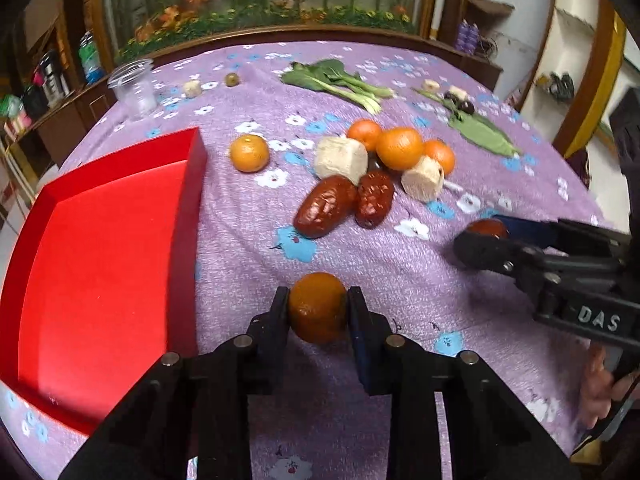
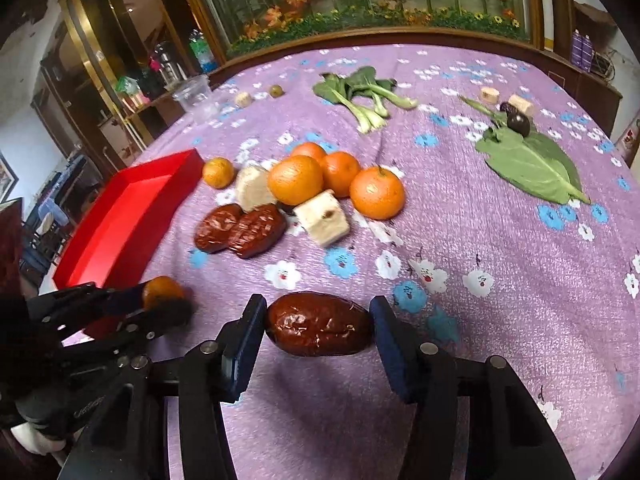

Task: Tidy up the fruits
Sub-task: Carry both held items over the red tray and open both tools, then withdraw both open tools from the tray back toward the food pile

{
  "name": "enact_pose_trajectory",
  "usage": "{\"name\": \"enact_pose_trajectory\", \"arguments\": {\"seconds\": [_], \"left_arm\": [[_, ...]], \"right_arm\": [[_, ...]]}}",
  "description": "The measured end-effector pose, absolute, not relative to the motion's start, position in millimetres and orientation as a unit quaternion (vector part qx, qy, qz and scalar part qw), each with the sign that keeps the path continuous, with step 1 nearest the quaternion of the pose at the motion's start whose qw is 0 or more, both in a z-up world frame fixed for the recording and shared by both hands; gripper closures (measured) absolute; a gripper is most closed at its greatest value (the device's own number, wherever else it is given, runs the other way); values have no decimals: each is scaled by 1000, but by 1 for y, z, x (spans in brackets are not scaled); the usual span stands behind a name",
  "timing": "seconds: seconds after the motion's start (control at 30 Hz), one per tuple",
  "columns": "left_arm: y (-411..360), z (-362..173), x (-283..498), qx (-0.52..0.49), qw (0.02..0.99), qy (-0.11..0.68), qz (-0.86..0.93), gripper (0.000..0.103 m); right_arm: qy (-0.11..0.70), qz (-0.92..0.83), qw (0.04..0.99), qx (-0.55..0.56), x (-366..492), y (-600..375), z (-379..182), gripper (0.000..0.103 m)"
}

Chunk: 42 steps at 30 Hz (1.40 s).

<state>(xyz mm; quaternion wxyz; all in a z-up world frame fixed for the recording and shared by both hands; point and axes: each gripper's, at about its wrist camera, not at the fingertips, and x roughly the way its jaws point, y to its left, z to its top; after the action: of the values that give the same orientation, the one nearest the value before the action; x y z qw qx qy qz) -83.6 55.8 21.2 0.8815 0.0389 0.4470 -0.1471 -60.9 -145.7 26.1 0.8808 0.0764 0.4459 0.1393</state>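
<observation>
My left gripper [image 1: 318, 304] is shut on a small orange [image 1: 317, 307], just right of the red tray [image 1: 100, 240]. It also shows in the right wrist view [image 2: 168, 300], holding the orange [image 2: 162, 289]. My right gripper [image 2: 318, 320] is shut on a red date [image 2: 318, 323] above the cloth; it shows in the left wrist view [image 1: 480, 236] with the date [image 1: 486, 227]. A pile of oranges [image 1: 399, 148], two red dates [image 1: 325, 206] and pale root chunks [image 1: 340, 159] lies mid-table. One orange [image 1: 249, 153] sits apart near the tray.
A purple flowered cloth [image 1: 360, 248] covers the round table. Bok choy [image 1: 340, 82], a green leaf [image 2: 528, 168], dark fruits [image 2: 518, 123], a clear plastic cup [image 1: 134, 88] and a small green fruit [image 1: 232, 79] lie toward the far edge. Cabinets stand beyond.
</observation>
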Motion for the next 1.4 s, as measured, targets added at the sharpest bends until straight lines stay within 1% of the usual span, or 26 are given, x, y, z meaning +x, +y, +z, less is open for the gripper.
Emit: {"name": "enact_pose_trajectory", "arguments": {"seconds": [0.13, 0.33, 0.43, 0.5, 0.6, 0.73, 0.83, 0.97, 1.0, 1.1, 1.13, 1.23, 1.4], "left_arm": [[79, 49, -91, -5, 897, 419, -139, 76], [156, 106, -100, -54, 931, 355, -67, 76], [196, 115, -97, -54, 938, 341, -12, 76], [219, 113, -93, -52, 937, 344, 25, 76], [249, 94, -86, -46, 929, 359, 77, 75], [274, 66, -79, -49, 917, 382, 100, 75], [283, 55, -75, -48, 914, 387, 109, 75], [287, 50, -73, -46, 916, 382, 115, 74], [288, 50, -73, -50, 916, 381, 114, 72], [290, 51, -77, -54, 919, 373, 117, 55], [289, 53, -80, -53, 921, 368, 119, 52], [286, 58, -83, -50, 924, 360, 121, 50], [275, 68, -90, -41, 929, 350, 116, 48]], "right_arm": [[424, 149, 891, 71, -72, -139, 47, 45], [388, 194, 899, 64, -82, -109, 96, 45], [376, 232, 896, 50, -76, -73, 119, 45], [377, 265, 886, 43, -69, -41, 129, 45], [391, 302, 869, 22, -58, 10, 122, 45], [437, 318, 841, -12, -42, 71, 81, 45], [463, 312, 829, -36, -34, 98, 52, 45], [471, 306, 825, -57, -32, 115, 35, 44], [470, 306, 826, -63, -33, 119, 33, 44], [467, 308, 826, -73, -37, 123, 34, 44], [464, 309, 827, -76, -39, 125, 33, 44], [455, 309, 831, -87, -44, 130, 35, 42], [438, 310, 840, -83, -52, 124, 47, 42]]}}
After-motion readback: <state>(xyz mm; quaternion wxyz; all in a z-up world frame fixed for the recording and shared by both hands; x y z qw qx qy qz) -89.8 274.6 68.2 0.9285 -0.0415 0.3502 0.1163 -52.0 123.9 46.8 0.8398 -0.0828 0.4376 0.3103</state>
